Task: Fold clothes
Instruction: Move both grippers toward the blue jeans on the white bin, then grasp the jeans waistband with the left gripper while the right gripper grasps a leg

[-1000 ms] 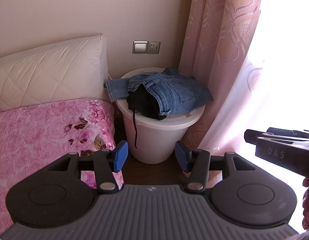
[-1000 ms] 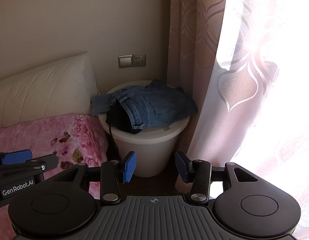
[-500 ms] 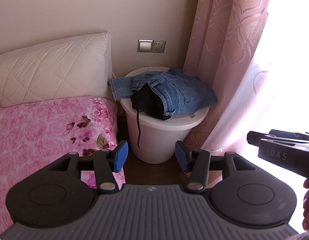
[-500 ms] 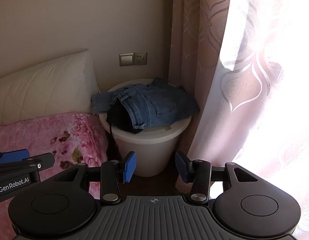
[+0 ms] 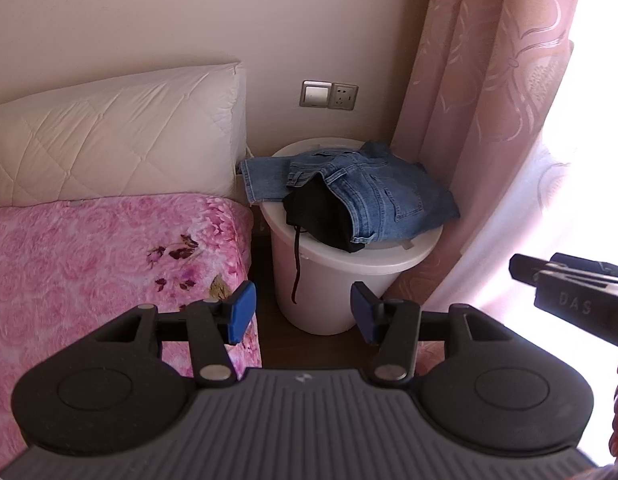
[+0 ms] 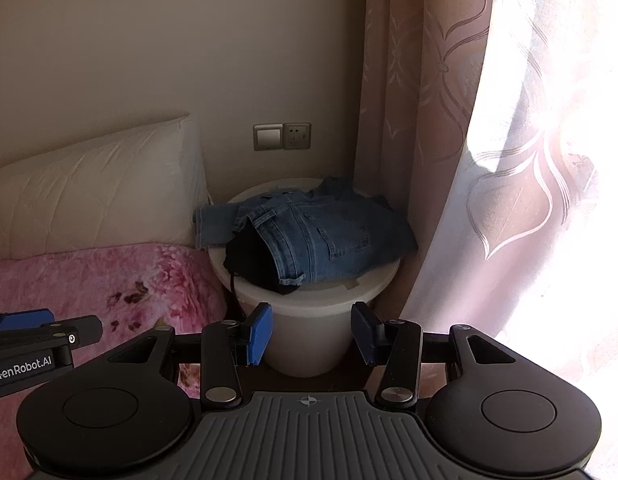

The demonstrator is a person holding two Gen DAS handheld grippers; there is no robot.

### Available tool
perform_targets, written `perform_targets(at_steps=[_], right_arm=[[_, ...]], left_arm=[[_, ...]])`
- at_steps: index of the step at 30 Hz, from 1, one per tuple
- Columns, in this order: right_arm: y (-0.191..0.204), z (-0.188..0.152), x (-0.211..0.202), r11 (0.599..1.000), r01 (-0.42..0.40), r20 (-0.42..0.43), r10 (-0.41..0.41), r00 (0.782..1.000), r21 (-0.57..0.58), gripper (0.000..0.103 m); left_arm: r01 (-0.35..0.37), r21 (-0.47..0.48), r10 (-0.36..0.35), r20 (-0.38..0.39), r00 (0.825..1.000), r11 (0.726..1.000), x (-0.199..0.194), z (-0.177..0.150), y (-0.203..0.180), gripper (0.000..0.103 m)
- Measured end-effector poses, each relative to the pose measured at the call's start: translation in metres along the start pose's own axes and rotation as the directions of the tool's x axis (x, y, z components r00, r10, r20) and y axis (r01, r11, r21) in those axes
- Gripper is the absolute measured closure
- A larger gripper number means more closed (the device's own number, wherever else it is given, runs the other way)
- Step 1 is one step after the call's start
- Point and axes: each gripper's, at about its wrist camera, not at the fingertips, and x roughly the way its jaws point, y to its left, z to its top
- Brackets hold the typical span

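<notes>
A bed with a pink floral blanket (image 5: 89,260) is seen on the left, a white quilted pillow (image 5: 109,136) propped at its head. A pink patterned curtain (image 5: 481,120) is hung on the right, with glare flooding in beside it. Between them, a round white tub (image 5: 333,288) is stood on the floor under a wall switch and socket (image 5: 328,95).

The clothes are found on the tub's top: blue jeans (image 5: 373,196) are draped in a loose heap, one leg overhanging toward the pillow, and a black garment (image 5: 317,216) is tucked beneath, its cord (image 5: 296,276) left dangling down the tub's side.

The left gripper (image 5: 303,312) is held spread wide, nothing between its blue pads, well short of the tub. The right gripper (image 6: 312,332) is likewise held agape and empty, pointed at the same heap.

Trouble can be foreseen here. If the jeans are pinched at one layer only, the black garment may be dragged along and dropped to the floor. The dangling cord could be snagged by a finger. The overhanging leg could pull the heap off the rim once lifted. The window glare may hide the right-hand edge of the denim.
</notes>
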Motion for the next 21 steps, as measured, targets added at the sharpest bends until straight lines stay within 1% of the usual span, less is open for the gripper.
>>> perform_targets(at_steps=[6,10,16,21], right_arm=[[-0.012,0.006,0.023,0.999,-0.031,0.017,0.031,0.999,0.022,0.055],[-0.021,0.01,0.045,0.999,-0.038,0.011,0.038,0.999,0.036,0.055],[-0.03,0.017,0.089,0.999,-0.047,-0.024,0.047,0.999,0.023,0.055],[-0.035,0.026,0.132,0.998,-0.064,-0.065,0.063,0.996,-0.024,0.055]], left_arm=[[0.014,-0.026,-0.015,-0.039,0.999,1.0,0.026,0.012,0.006,0.055],[0.022,-0.031,-0.024,-0.065,0.998,0.999,0.047,0.02,0.005,0.055],[0.023,-0.024,-0.025,-0.088,0.996,0.999,0.082,0.033,0.001,0.055],[0.02,-0.044,-0.025,-0.112,0.993,0.999,0.123,0.053,-0.007,0.055]])
